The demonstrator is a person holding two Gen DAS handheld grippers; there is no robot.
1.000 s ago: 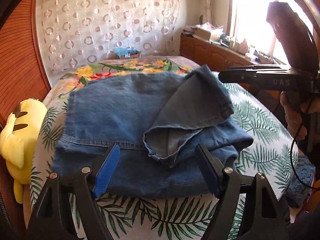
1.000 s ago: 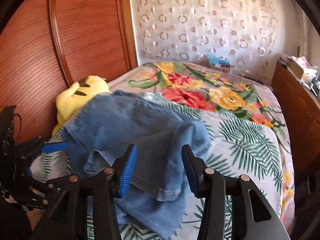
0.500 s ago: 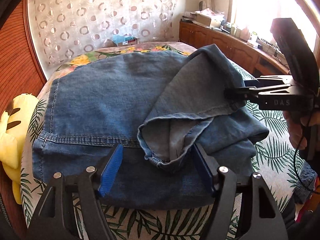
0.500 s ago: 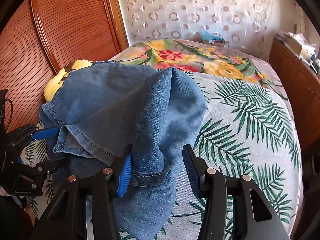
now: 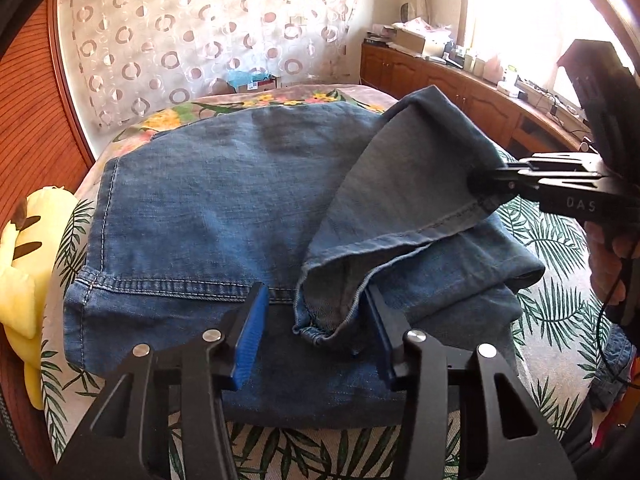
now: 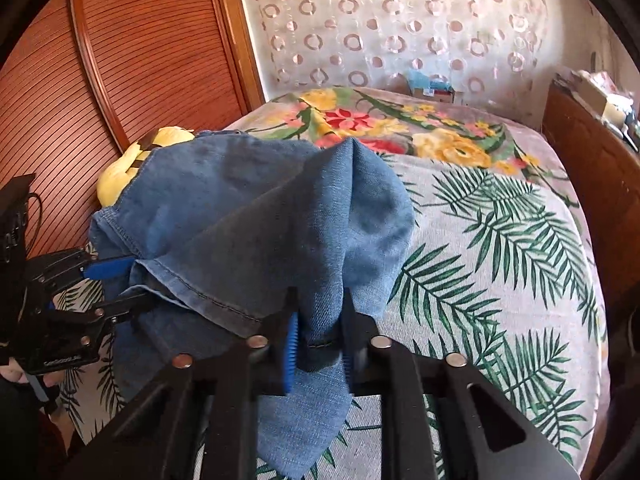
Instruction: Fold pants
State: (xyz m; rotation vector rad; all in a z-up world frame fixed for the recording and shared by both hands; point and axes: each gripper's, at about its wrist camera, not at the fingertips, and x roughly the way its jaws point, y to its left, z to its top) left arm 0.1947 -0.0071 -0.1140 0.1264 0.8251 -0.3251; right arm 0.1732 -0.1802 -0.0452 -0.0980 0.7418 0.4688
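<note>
A pair of blue denim pants (image 5: 208,208) lies on a bed (image 6: 500,248) covered with a palm-leaf and flower print, partly folded, with a leg end turned back over the flat body of the garment. At the right of the left wrist view, the right tool (image 6: 318,344) is closing and now pinches a bunch of the leg's hem (image 5: 400,236) between its blue pads; a moment ago its jaws stood apart on either side of the cloth. The left tool (image 5: 316,328) is at the near edge of the bed, its jaws also closing from a much wider gap a second ago. The hem's lower corner hangs between them, close against the right-hand pad but clear of the left-hand one, so it does not yet grip. Both tools have come in low over the garment compared with a second ago, when the right one hovered well above it. This probably means the person is taking hold of both corners of the leg end to carry or straighten the next fold; the fold itself is not yet laid flat. A yellow plush toy (image 5: 20,276) lies at the left edge of the bed, just beside the pants, and a wooden cabinet (image 5: 460,84) stands at the far right under a bright window.
</note>
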